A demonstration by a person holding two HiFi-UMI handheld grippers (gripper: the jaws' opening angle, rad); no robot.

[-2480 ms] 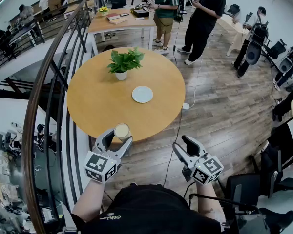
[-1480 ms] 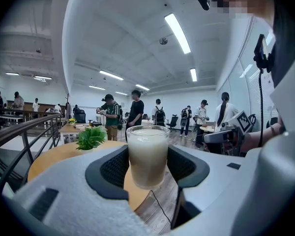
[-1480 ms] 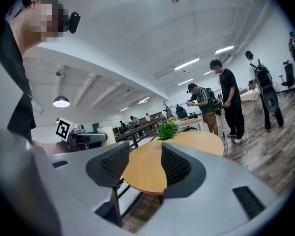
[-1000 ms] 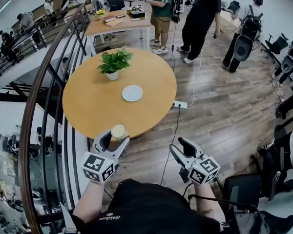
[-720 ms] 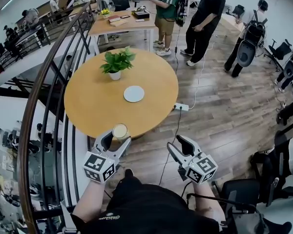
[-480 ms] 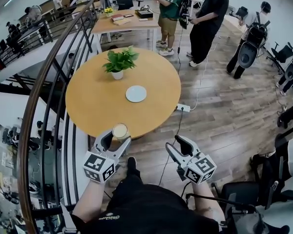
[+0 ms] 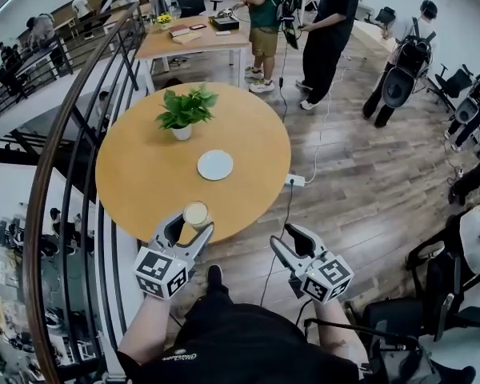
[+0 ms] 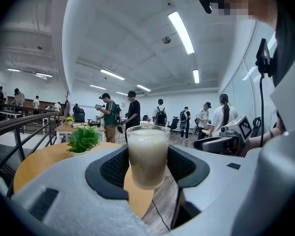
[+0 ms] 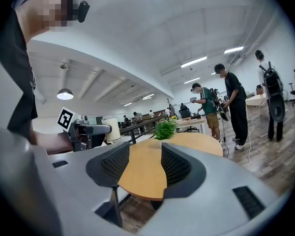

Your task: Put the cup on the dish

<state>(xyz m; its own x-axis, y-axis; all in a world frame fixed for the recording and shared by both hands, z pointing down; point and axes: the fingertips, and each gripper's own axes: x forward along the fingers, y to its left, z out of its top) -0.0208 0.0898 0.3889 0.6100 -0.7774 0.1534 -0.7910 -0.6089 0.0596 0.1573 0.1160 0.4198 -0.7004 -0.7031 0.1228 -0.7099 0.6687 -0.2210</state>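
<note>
Your left gripper (image 7: pixel 185 232) clamps the cup (image 7: pixel 196 214) by both sides and holds it upright by the near edge of the bench (image 7: pixel 136 178), well short of the dish (image 7: pixel 215 165). Your right gripper (image 7: pixel 291 241) is empty, its jaws moderately apart.

We count one cup (image 7: pixel 196 213), one dish (image 7: pixel 214 165), one potted plant (image 7: pixel 184 110) and one round table (image 7: pixel 136 174). We see two grippers, a left gripper (image 7: pixel 194 221) and a right gripper (image 7: pixel 285 236), with two marker cubes, one on each. Farther back we count one rectangular table (image 7: pixel 194 42), and on the floor one white power strip (image 7: pixel 294 181)
</note>
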